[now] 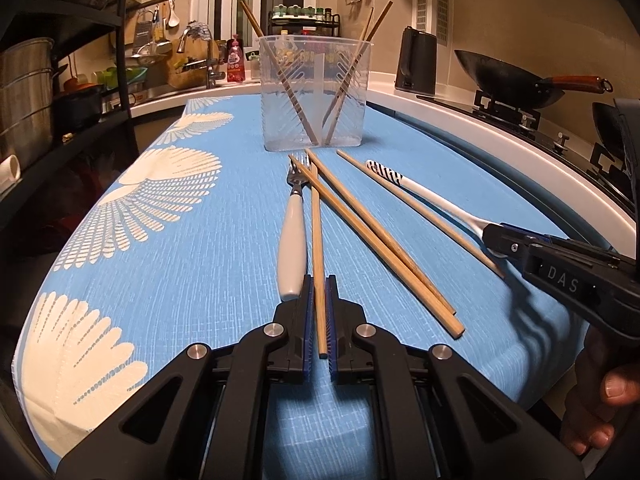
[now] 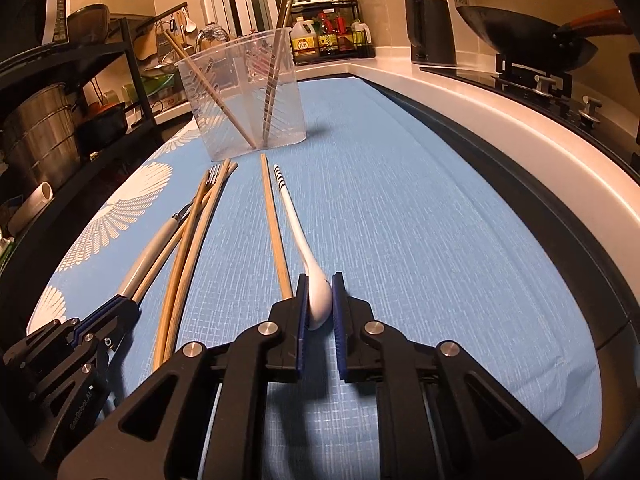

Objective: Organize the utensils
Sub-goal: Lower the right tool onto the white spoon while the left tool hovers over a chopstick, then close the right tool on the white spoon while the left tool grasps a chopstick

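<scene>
Left hand-held gripper (image 1: 319, 312): clamped on chopstick (image 1: 318, 240), lower centre.
Right hand-held gripper (image 2: 319, 300): gripping white spoon (image 2: 298, 236).
Advice: lift clear, drop upright into clear holder (image 2: 240, 100), upper left.

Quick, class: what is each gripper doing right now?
Left gripper: shut on a wooden chopstick.
Right gripper: shut on the white spoon.

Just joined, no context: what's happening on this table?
A person is sorting utensils with two tools. The left hand-held gripper is shut on a wooden chopstick lying beside a fork. The right hand-held gripper is clamped on the bowl end of a white spoon. Both utensils appear to still touch the blue cloth. The clear holder already has several chopsticks; three more lie loose.
</scene>
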`<state>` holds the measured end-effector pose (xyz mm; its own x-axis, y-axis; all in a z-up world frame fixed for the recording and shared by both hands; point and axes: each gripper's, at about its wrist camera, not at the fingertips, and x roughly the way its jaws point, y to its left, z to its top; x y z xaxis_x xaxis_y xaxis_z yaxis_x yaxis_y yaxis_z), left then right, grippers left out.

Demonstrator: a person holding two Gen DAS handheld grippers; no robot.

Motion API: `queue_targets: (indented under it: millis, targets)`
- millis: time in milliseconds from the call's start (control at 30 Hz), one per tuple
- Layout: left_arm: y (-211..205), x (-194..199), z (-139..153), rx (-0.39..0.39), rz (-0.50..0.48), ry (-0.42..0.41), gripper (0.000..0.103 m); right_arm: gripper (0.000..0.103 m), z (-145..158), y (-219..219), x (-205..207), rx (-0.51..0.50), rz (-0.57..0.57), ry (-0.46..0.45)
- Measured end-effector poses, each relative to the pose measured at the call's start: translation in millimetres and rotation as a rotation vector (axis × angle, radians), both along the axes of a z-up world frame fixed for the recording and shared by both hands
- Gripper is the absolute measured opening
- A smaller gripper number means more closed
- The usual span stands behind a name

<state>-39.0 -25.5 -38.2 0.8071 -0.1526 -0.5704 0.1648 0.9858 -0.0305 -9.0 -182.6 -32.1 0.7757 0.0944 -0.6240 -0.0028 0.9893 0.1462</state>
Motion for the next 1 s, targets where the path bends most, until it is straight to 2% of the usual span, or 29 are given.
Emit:
queue_targets:
  millis: [200, 400, 633, 1000]
  targets:
    - [-3, -10, 15, 0.06, 0.002, -0.091, 0.006, 0.012, 20, -1, -5, -0.038, -0.004, -0.056]
    - [-5, -18, 35, 0.106, 0.01, -0.184, 0.006, 0.012, 47, 4, -11, -0.116, -0.001, -0.126]
    - [-6, -24, 56, 0.129, 0.011, -0.263, 0.006, 0.012, 71, 6, -14, -0.182, 0.01, -0.18]
    - [-1, -21, 95, 0.113, 0.025, -0.34, 0.006, 0.012, 105, 5, -10, -0.21, 0.031, -0.256]
